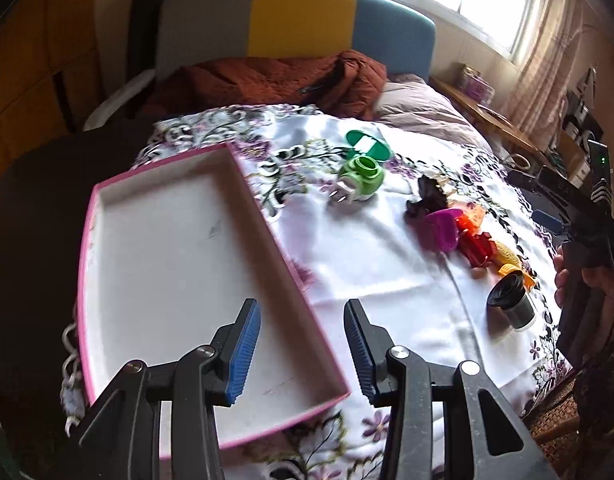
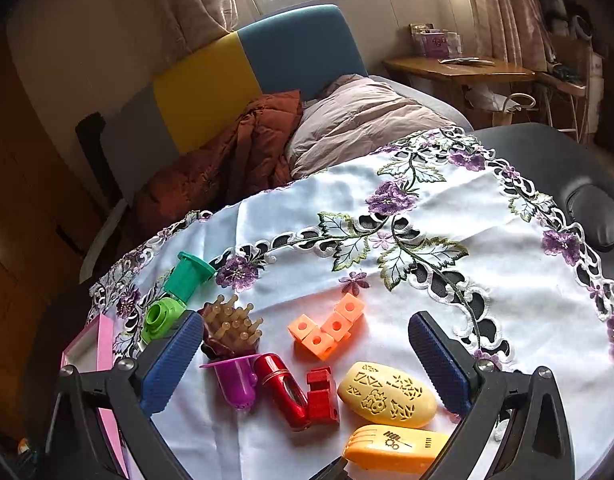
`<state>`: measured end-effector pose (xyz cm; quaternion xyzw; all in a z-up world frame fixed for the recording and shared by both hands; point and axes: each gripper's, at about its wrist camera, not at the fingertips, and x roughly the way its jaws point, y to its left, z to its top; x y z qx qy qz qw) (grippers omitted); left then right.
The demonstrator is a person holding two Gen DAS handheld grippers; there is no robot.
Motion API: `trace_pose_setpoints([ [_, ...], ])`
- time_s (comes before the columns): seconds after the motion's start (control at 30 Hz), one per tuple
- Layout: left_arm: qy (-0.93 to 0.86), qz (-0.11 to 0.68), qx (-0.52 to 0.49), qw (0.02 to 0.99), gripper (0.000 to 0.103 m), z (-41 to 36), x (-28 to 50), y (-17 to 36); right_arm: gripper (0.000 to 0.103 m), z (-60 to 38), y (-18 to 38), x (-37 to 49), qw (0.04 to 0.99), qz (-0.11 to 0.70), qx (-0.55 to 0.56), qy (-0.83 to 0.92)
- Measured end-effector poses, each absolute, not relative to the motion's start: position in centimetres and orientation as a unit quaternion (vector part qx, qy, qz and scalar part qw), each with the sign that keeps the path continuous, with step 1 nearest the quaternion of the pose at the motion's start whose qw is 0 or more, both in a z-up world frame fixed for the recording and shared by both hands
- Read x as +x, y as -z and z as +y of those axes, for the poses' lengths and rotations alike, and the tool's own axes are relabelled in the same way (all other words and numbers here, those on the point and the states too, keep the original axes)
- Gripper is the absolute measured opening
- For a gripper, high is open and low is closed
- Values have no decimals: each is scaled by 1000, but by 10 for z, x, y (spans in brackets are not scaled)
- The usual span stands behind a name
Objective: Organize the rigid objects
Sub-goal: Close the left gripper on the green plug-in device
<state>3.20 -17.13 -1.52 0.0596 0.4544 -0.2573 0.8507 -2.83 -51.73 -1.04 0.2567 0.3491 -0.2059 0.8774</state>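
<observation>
A pink-rimmed white tray (image 1: 107, 208) lies empty on the floral tablecloth. My left gripper (image 1: 303, 350) is open and empty above the tray's near right rim. My right gripper (image 2: 307, 360) is open and empty above a cluster of toys: a purple cup (image 2: 235, 380), a red flashlight (image 2: 281, 390), a red block (image 2: 323, 396), a yellow oval case (image 2: 387, 394), a yellow comb piece (image 2: 395, 450), orange linked cubes (image 2: 327, 330) and a brown bristle brush (image 2: 231, 330). A green cup (image 2: 189, 276) and a light green ring toy (image 2: 161, 318) lie further left.
A black lens-like cylinder (image 1: 511, 300) stands near the right table edge in the left wrist view. The right gripper's body and the hand on it (image 1: 587, 248) show at the right there. A bed with a brown quilt (image 1: 275, 80) lies behind the table.
</observation>
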Motion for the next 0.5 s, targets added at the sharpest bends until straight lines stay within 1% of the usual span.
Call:
trace_pose_setpoints([
  [0.17, 276, 468, 58, 837, 43, -202, 67, 12, 103, -520, 7, -31, 880, 337, 261, 207],
  [0.3, 296, 465, 90, 830, 44, -237, 90, 15, 103, -520, 6, -31, 881, 335, 266, 202],
  [0.5, 313, 470, 137, 814, 45, -288, 125, 34, 103, -519, 5, -28, 882, 336, 270, 192],
])
